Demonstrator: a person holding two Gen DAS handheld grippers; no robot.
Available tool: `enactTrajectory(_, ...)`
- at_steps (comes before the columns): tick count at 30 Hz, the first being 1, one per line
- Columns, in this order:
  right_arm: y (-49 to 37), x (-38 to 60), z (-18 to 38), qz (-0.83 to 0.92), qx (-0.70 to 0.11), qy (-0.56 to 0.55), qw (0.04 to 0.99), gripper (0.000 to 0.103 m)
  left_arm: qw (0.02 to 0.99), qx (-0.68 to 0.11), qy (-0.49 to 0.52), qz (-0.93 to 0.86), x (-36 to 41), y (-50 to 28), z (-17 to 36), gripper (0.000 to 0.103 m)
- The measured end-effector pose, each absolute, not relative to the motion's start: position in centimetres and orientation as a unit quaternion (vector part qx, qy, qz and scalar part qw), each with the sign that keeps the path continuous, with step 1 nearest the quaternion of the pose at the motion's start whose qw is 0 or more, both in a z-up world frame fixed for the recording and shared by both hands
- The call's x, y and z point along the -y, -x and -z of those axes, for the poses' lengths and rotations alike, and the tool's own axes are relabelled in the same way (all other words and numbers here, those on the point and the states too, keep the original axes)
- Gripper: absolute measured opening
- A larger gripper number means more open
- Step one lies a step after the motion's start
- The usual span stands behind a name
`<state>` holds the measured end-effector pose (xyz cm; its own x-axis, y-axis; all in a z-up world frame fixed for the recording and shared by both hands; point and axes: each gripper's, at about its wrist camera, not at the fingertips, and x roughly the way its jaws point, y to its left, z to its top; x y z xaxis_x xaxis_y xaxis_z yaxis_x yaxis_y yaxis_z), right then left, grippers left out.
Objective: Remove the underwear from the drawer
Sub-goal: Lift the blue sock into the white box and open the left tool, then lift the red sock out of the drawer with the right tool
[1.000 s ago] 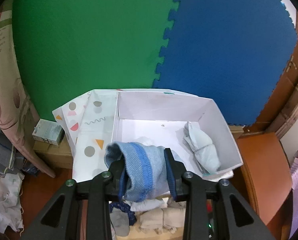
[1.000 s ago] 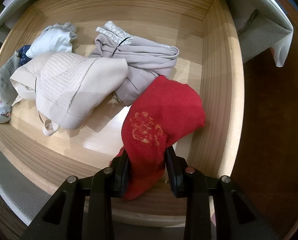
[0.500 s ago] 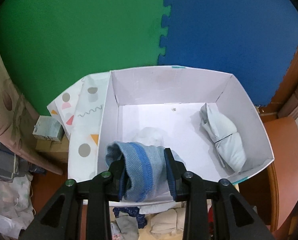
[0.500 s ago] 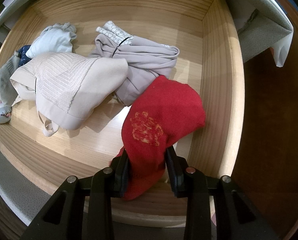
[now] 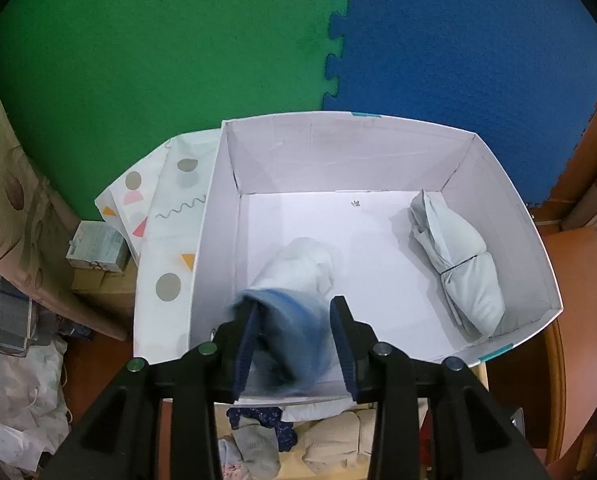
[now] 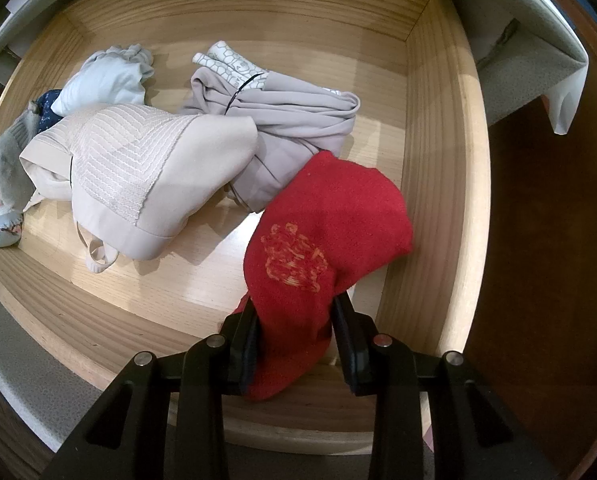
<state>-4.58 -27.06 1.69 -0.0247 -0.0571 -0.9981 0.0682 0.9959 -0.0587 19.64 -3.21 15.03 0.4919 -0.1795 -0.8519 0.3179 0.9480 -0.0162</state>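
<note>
Left wrist view: left gripper (image 5: 294, 340), jaws spread wider than a moment ago, has let go the blue underwear (image 5: 288, 332), now blurred and apparently dropping over the near edge of the white box (image 5: 510, 216) beyond; one transfer looks complete. Right wrist view: right gripper (image 6: 294, 340), unmoved, clamps red underwear (image 6: 318, 252) low over the wooden drawer (image 6: 442, 160); beige garment (image 6: 146, 176), grey bundle (image 6: 298, 128) farther.

I see two pale folded garments (image 5: 456, 258) in the white cardboard box (image 5: 338, 152); red embroidered underwear (image 6: 318, 248) lies right in the wooden drawer (image 6: 438, 160).
</note>
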Motion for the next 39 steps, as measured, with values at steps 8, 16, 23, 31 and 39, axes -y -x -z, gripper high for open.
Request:
enactTrajectory(8,4.5,27.1,-1.7,0.044,-0.715,-0.003,0.698,0.031,0.871,-0.462,-0.064,0.156,2.1,-17.9,-17.5,0.046)
enactTrajectory(16,4.3,27.0,-1.5,0.045,-0.715,-0.003,0.698,0.032,0.878,-0.449,-0.060,0.155,-1.1,-15.0,-19.0,0.046)
enactTrajectory(23,4.4,27.0,-1.5,0.045,-0.715,-0.005,0.698,0.032,0.885,-0.445,-0.059,0.124,-5.2,-12.0,-17.7,0.046)
enactTrajectory(31,4.3,27.2,-1.7,0.048,-0.706,-0.005,0.706,0.031,0.875,-0.474,-0.061,0.082,-8.6,-8.9,-11.8,0.046)
enactTrajectory(39,4.3,28.2,-2.7,0.049,-0.696,-0.030,0.716,0.028,0.860,-0.504,-0.053,0.064,-9.8,-7.0,-5.6,0.046)
